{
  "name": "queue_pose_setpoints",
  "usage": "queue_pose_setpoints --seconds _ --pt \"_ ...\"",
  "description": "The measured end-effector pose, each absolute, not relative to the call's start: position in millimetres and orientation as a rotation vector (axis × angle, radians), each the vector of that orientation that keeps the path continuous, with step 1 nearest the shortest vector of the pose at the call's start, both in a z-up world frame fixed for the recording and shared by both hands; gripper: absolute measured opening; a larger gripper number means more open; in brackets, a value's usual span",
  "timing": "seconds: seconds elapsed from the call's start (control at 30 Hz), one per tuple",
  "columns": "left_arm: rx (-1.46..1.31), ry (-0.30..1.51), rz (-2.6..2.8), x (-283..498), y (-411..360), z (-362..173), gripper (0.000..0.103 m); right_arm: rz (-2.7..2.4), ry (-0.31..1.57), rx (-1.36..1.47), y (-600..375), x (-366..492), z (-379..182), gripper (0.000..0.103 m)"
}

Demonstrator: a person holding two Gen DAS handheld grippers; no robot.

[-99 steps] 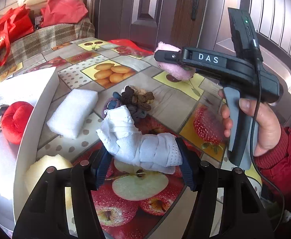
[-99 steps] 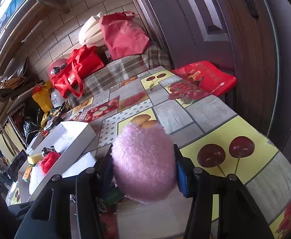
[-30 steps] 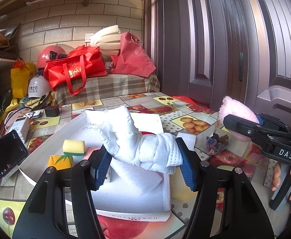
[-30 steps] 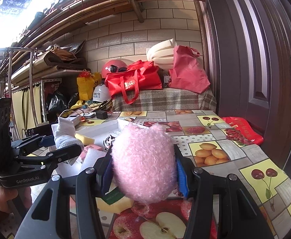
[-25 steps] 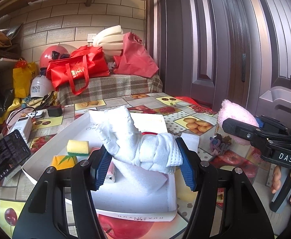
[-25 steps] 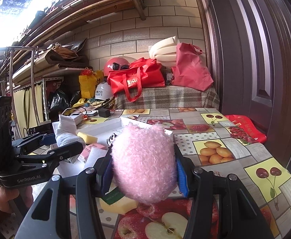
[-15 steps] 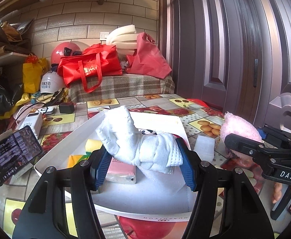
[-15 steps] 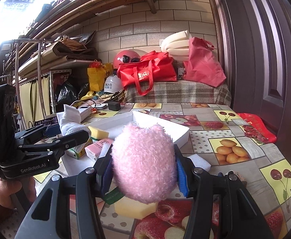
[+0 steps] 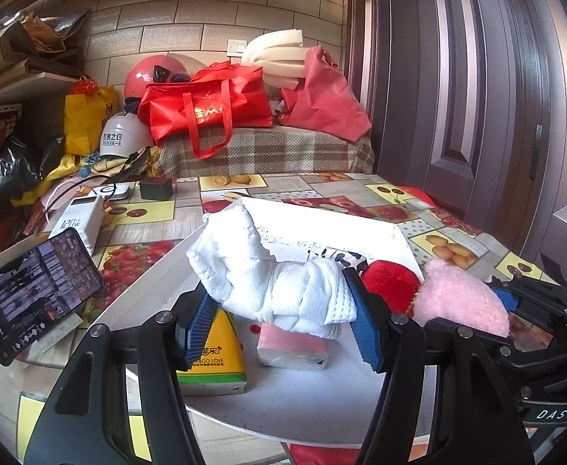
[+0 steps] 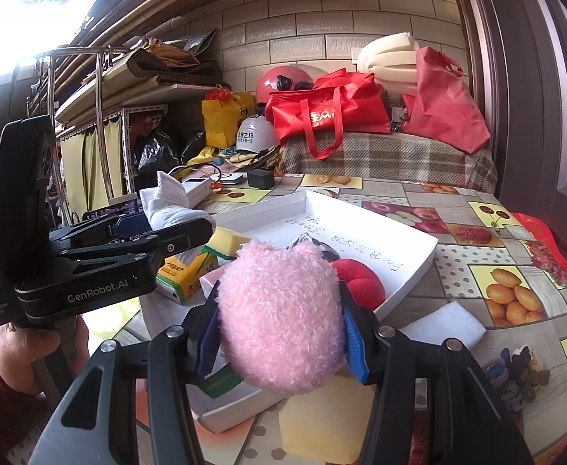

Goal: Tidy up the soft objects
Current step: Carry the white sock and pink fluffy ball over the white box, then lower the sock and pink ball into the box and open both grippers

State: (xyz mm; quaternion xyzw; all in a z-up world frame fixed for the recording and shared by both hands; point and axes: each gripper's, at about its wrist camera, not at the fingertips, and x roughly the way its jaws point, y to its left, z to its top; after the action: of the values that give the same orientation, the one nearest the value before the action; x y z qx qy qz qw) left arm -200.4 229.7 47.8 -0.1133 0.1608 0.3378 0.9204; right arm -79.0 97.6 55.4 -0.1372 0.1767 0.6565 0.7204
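Left wrist view | left gripper (image 9: 279,323) closed on white knotted cloth (image 9: 279,283), above near edge of white tray (image 9: 283,399) | right gripper (image 10: 279,333) closed on pink plush ball (image 10: 279,317), over tray's near corner | both judged light, soft, compressible; grip mid-body, knot resists slipping.
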Motion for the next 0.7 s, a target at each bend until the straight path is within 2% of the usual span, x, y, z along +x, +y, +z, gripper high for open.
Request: queue_pose_setpoints --seconds 0.4,0.7 --pt "-0.312 0.376 0.704 -191 270 43 0.062 1.509 0.665 -0.402 155 -70 31 0.053" --pt "-0.321 0.366 0.712 -192 273 44 0.062 1.269 0.666 -0.279 168 -33 36 0.054"
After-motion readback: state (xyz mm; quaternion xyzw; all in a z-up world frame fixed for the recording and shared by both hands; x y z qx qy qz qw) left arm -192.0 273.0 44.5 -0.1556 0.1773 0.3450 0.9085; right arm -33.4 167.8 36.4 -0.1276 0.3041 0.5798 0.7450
